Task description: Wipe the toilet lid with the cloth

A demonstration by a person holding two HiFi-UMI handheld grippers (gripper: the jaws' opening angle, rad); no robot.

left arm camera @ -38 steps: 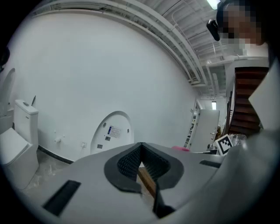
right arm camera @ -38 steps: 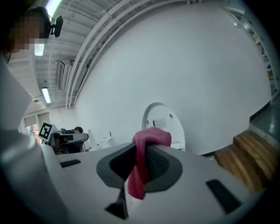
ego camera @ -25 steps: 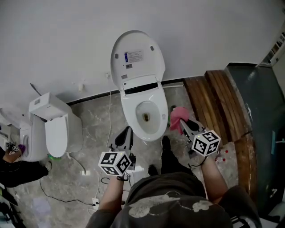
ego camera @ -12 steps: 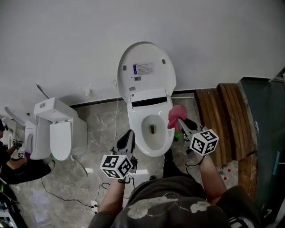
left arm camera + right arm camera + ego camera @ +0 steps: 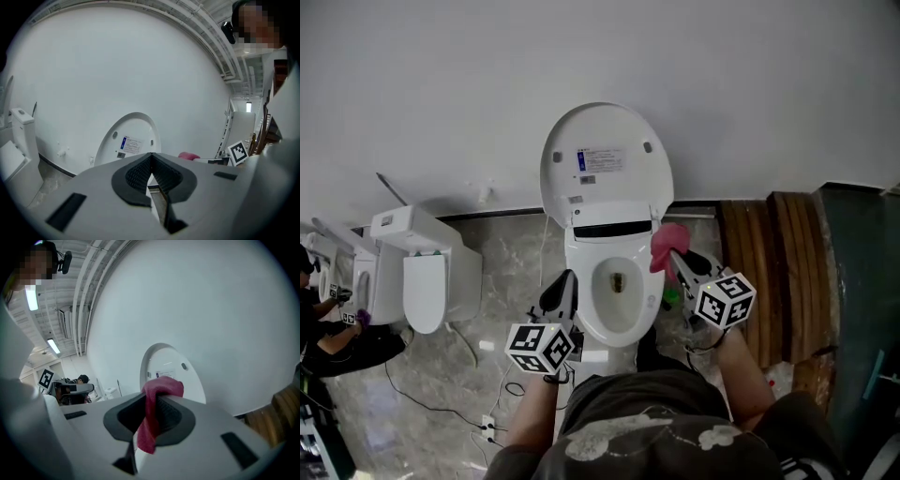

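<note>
A white toilet stands against the wall with its lid (image 5: 606, 161) raised; a printed label shows on the lid's inner face (image 5: 125, 144) (image 5: 169, 369). The open bowl (image 5: 615, 291) lies between my two grippers. My right gripper (image 5: 674, 253) is shut on a pink cloth (image 5: 668, 241) (image 5: 154, 406), which bunches at the jaw tips by the bowl's right rim. My left gripper (image 5: 566, 281) is shut with nothing in it, at the bowl's left side (image 5: 150, 158).
A second white toilet (image 5: 424, 272) stands to the left, and a person (image 5: 333, 328) crouches at the far left. Cables (image 5: 487, 412) trail over the marble floor. Wooden slats (image 5: 773, 272) lie to the right of the toilet.
Both grippers have moved forward toward the toilet; the bowl now sits between them and the pink cloth is nearer the raised lid. The jaws stay as they were.
</note>
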